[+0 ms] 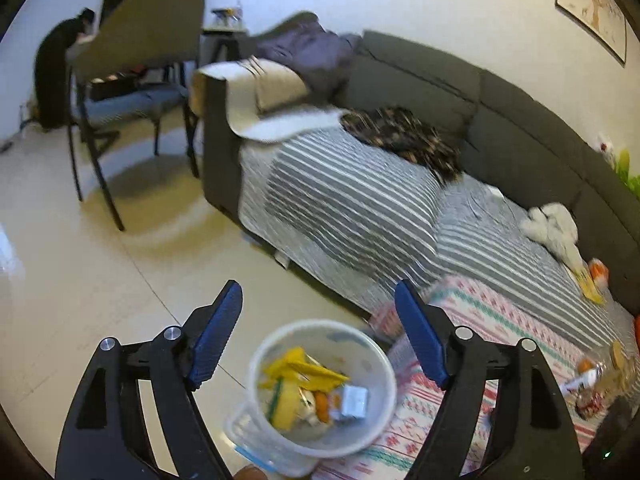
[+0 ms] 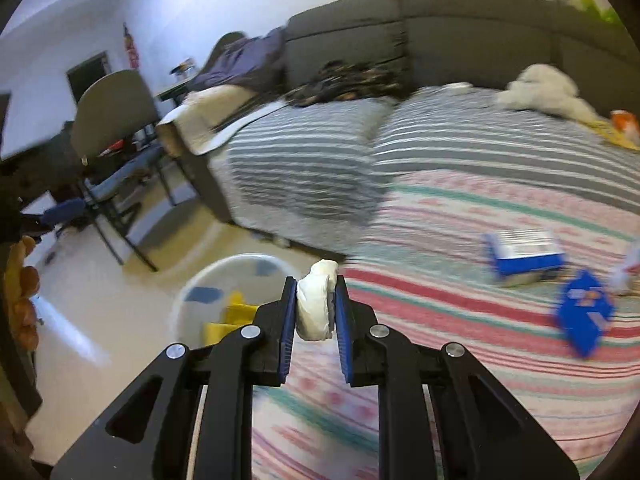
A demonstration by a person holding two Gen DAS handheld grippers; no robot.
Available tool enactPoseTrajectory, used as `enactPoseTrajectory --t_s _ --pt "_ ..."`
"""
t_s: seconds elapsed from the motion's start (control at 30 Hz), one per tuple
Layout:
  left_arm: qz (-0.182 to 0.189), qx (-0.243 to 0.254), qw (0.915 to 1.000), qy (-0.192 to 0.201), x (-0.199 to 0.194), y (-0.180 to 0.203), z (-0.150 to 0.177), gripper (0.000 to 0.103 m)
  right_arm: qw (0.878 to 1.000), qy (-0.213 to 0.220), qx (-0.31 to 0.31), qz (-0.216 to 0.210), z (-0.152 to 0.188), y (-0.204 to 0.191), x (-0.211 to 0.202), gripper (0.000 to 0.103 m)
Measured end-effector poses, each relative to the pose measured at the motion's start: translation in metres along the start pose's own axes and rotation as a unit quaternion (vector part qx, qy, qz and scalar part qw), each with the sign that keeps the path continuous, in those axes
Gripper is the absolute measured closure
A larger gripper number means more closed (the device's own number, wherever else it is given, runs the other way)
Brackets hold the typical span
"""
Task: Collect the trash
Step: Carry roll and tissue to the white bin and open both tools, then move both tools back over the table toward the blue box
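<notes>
Between the fingers of my right gripper (image 2: 316,300) I held a crumpled white tissue (image 2: 317,304), and both blue pads pressed on its sides. This gripper was above the edge of the patterned pink and green blanket (image 2: 460,320), near the white trash bin (image 2: 224,284) that stood on the pale tiled floor (image 2: 80,344) just beside the sofa. My left gripper (image 1: 320,308) stood wide open with nothing between its pads, and it was over the same bin (image 1: 320,388). Inside the bin I saw yellow wrappers (image 1: 304,372), something orange and a small grey box (image 1: 354,400). On the blanket some trash lay loose: a blue and white box (image 2: 524,256) and a blue packet (image 2: 584,312), well apart from the tissue. In the left view a clear plastic bottle (image 1: 604,376) lay on the blanket too. Further back, on the grey striped cover (image 2: 312,160), a white cloth (image 2: 544,92) and a dark patterned cloth (image 2: 344,80) lay against the dark grey sofa back (image 2: 460,28). A chair (image 1: 140,56) stood on the floor by the sofa's end.
</notes>
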State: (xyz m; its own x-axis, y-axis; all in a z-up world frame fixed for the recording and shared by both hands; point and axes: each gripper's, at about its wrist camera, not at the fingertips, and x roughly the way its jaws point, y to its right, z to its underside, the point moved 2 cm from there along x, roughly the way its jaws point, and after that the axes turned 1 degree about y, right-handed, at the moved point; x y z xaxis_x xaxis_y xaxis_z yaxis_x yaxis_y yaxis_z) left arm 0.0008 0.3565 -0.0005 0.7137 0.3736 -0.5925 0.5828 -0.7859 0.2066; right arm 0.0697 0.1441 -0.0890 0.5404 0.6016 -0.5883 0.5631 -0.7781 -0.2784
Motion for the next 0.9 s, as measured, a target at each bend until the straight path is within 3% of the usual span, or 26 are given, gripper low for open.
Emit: enactPoseTrajectory --t_s 0.2,0.37,0.53,0.7,0.9 --pt "-0.023 -0.018 0.9993 0.021 -0.008 -0.03 -0.014 0.028 0.999 -0.014 -0.025 -0.026 -0.002 -0.058 0.042 0.076" --pt "-0.042 -0.027 0.9984 0.027 -0.007 -0.042 -0.021 0.028 1.0 -0.009 -0.018 -0.001 -0.011 -0.073 0.053 0.007" --pt "-0.06 -0.014 0.9974 0.037 -0.009 -0.033 -0.019 0.007 0.998 -0.002 0.001 0.061 -0.028 -0.057 0.043 0.006" --pt "-0.075 0.017 0.996 0.045 -0.011 -0.011 -0.009 0.007 0.991 0.029 0.011 0.131 -0.041 -0.027 0.013 0.006" --pt "-0.048 0.079 0.9952 0.033 -0.008 0.044 0.011 0.007 0.98 0.05 0.02 0.191 -0.044 0.019 -0.021 0.006"
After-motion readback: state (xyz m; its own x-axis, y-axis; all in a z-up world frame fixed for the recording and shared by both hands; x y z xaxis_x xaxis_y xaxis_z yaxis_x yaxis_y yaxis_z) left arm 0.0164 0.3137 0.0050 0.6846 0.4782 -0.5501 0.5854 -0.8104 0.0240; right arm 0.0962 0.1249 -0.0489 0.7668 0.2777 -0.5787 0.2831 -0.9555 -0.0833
